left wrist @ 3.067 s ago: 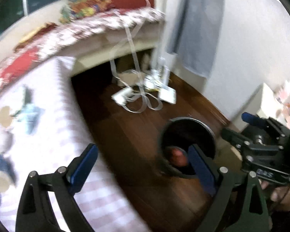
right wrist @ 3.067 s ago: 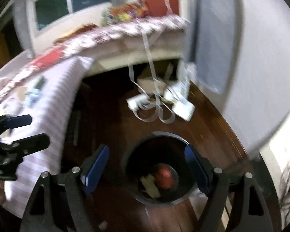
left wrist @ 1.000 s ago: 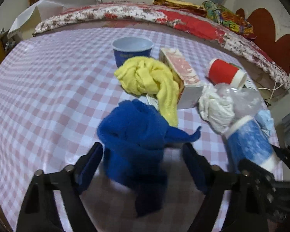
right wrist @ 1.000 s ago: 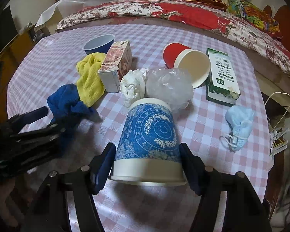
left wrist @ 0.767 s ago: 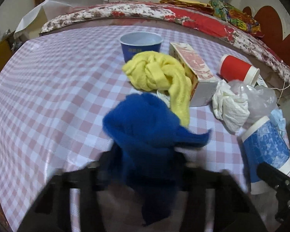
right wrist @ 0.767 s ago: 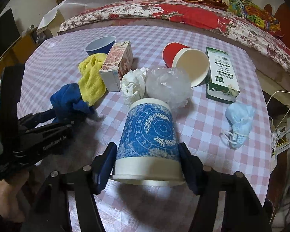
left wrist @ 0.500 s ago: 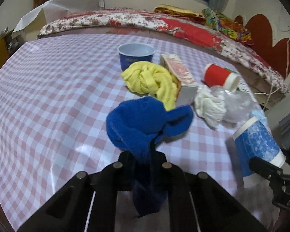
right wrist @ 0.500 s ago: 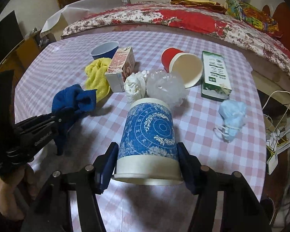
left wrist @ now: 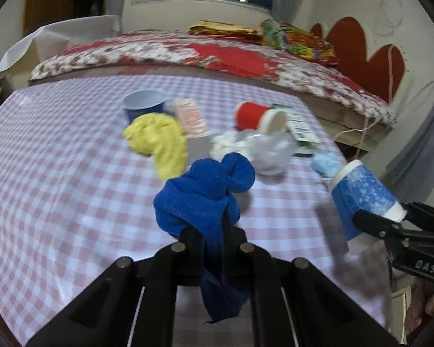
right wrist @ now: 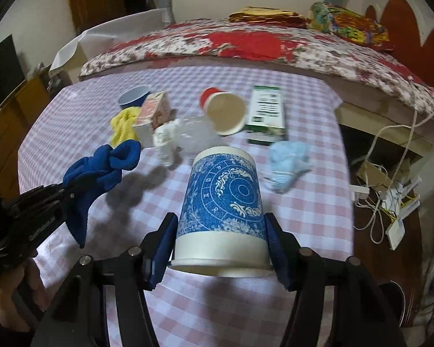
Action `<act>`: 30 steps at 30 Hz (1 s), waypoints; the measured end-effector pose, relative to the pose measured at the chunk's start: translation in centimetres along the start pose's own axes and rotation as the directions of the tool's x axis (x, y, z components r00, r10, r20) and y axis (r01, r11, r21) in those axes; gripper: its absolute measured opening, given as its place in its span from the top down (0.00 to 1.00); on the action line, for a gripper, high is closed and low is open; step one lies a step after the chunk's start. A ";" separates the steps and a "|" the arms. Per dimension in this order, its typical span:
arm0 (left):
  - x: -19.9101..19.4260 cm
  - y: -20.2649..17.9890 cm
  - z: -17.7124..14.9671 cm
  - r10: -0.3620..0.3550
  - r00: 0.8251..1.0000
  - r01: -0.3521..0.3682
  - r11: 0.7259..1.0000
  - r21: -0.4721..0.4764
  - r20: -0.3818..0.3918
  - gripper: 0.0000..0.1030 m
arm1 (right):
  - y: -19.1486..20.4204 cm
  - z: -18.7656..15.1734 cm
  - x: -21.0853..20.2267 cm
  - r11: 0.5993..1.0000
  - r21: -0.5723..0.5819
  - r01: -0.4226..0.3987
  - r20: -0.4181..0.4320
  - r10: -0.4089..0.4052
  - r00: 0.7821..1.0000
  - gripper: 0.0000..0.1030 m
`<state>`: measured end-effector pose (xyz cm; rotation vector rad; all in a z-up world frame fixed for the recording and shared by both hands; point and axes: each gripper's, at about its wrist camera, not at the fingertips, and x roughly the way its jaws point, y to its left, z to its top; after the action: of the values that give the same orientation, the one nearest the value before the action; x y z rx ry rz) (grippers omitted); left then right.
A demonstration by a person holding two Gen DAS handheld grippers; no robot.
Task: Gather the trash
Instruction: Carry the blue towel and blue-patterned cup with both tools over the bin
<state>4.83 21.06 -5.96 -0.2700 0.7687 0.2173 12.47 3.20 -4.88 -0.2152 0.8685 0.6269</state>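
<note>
My left gripper [left wrist: 217, 240] is shut on a blue cloth [left wrist: 208, 193] and holds it above the checked table [left wrist: 58, 188]; the cloth also shows in the right wrist view [right wrist: 101, 170]. My right gripper [right wrist: 221, 245] is shut on a blue patterned paper cup [right wrist: 221, 202], held upside down above the table; the cup shows at the right of the left wrist view [left wrist: 361, 193]. On the table lie a yellow cloth [left wrist: 159, 141], a red cup [right wrist: 222, 110] on its side, a small carton [right wrist: 153, 112], a green box [right wrist: 266, 115], crumpled tissue [right wrist: 167, 138], clear plastic [right wrist: 196, 136] and a light blue mask [right wrist: 289, 162].
A blue cup [left wrist: 143, 105] stands at the far side of the table. A bed with a floral quilt [right wrist: 246, 43] runs behind the table. Cables and a power strip [right wrist: 390, 202] lie on the dark wooden floor to the right.
My left gripper closed on the blue cloth and lifted it off the table. My right gripper lifted the patterned cup. Both pulled up and back from the table.
</note>
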 end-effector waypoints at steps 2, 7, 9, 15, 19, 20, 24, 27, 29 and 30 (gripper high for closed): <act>0.0 -1.4 0.3 -0.025 1.000 0.025 0.999 0.022 0.004 0.92 | -1.3 -0.4 -0.7 1.000 0.021 0.014 0.010 -0.014 1.000 0.40; 0.2 -5.7 0.6 -0.089 0.996 0.089 0.992 0.092 -0.003 0.92 | -4.6 -1.2 -2.3 0.996 0.066 0.058 0.030 -0.060 0.998 0.40; 0.3 -7.2 0.7 -0.110 0.994 0.111 0.987 0.113 -0.008 0.92 | -6.1 -1.7 -2.9 0.993 0.087 0.080 0.035 -0.083 0.996 0.40; 0.6 -12.2 0.7 -0.183 0.983 0.185 0.966 0.182 -0.029 0.92 | -11.2 -3.5 -5.0 0.975 0.161 0.151 0.037 -0.159 0.987 0.40; 0.5 -15.8 0.3 -0.232 0.971 0.237 0.941 0.239 -0.051 0.92 | -14.6 -5.1 -6.6 0.956 0.208 0.205 0.033 -0.216 0.976 0.40; 0.5 -16.6 0.2 -0.241 0.969 0.247 0.936 0.250 -0.057 0.92 | -15.6 -5.6 -7.0 0.950 0.221 0.219 0.030 -0.231 0.972 0.40; 0.5 -19.9 -0.4 -0.283 0.956 0.295 0.907 0.299 -0.083 0.92 | -18.9 -7.7 -8.6 0.928 0.259 0.268 0.014 -0.281 0.960 0.40; 0.4 -22.5 -1.0 -0.312 0.944 0.329 0.883 0.334 -0.105 0.92 | -21.1 -9.5 -9.7 0.910 0.288 0.299 -0.002 -0.312 0.950 0.40; 0.2 -24.2 -1.5 -0.329 0.936 0.351 0.866 0.357 -0.123 0.92 | -22.6 -10.8 -10.4 0.896 0.308 0.319 -0.015 -0.330 0.944 0.40; 0.2 -25.0 -1.7 -0.337 0.932 0.361 0.857 0.367 -0.130 0.92 | -23.3 -11.5 -10.9 0.890 0.318 0.327 -0.021 -0.338 0.941 0.40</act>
<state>11.06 -3.06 -3.26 -0.0371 0.7914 -0.2903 13.71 -24.92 -5.53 -0.0572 0.8611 0.1630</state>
